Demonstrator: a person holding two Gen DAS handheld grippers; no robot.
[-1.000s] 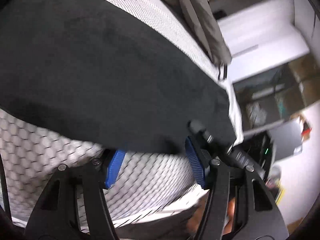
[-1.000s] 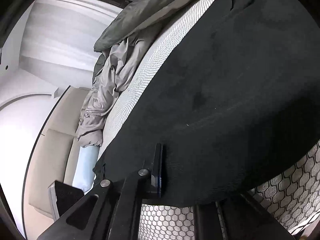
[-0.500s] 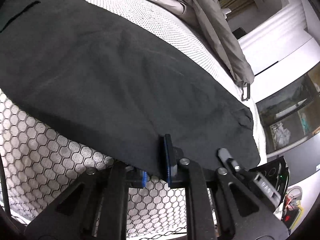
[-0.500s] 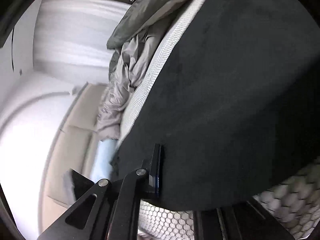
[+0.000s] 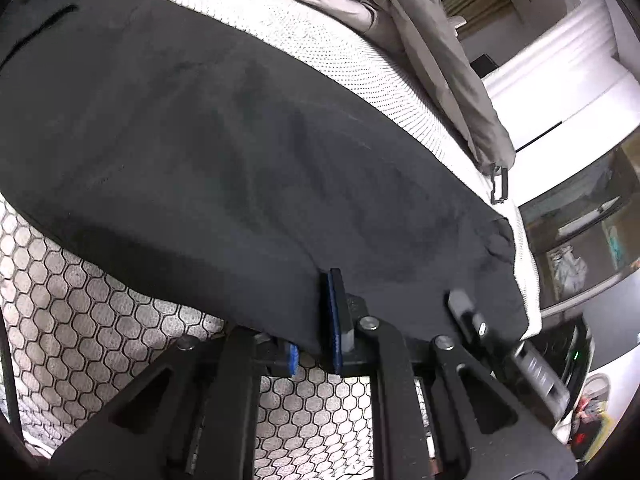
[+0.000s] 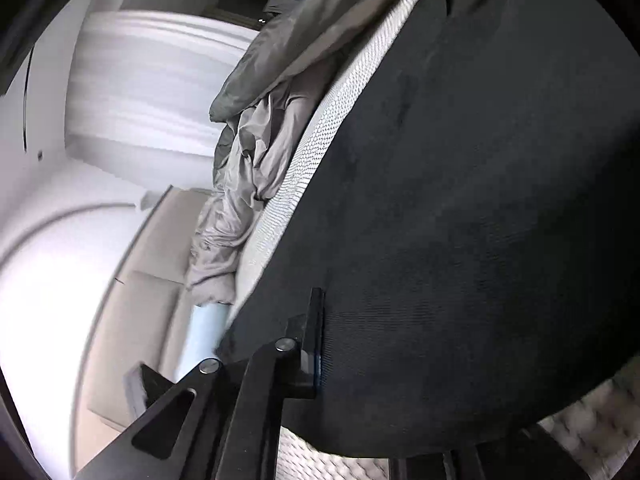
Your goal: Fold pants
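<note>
My left hand-held gripper pinches the near hem of the black pants. My right hand-held gripper is closed on their edge too, one finger hidden by cloth. They spread over the honeycomb-patterned bed; a rumpled grey duvet lies beyond.

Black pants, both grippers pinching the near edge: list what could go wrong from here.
1. The left gripper bites only the very hem of the black pants; the cloth may slip out during the fold.
2. The crumpled grey bedding lies close behind the pants on the mattress; a folded edge could land on it.
3. The right gripper view is mostly filled by cloth, so alignment may be hard to judge.
</note>
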